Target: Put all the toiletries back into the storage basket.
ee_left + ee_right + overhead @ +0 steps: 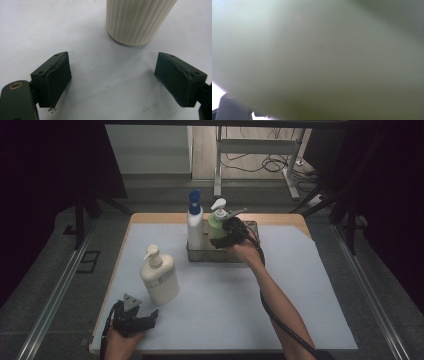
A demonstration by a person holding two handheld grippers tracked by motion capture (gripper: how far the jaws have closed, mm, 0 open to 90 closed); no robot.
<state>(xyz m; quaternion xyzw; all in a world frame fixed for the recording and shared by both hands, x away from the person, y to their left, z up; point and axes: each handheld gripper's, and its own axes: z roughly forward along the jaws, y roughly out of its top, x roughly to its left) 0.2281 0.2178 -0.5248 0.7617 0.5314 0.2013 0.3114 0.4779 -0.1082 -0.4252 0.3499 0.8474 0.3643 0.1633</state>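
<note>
A metal basket (pixel 196 257) at the back of the white mat holds a white bottle with a blue cap (pixel 194 222) and a pale green pump bottle (pixel 215 224). My right gripper (pixel 223 237) reaches in from the right and grips the green bottle's body. In the right gripper view that green bottle (pixel 324 62) is a blur pressed close against the lens, hiding the pads. A cream pump bottle (pixel 160 280) stands at the front left. My left gripper (pixel 142 310) rests just in front of it, open. The left gripper view has the ribbed cream bottle (pixel 137 20) beyond the open left gripper (pixel 112 82).
The white mat (pixel 300 285) covers a wooden table with a bare strip at the back edge. Beyond the table are desk legs (pixel 218 170) and loose cables (pixel 270 165) on the floor. Dark curtains stand at both sides.
</note>
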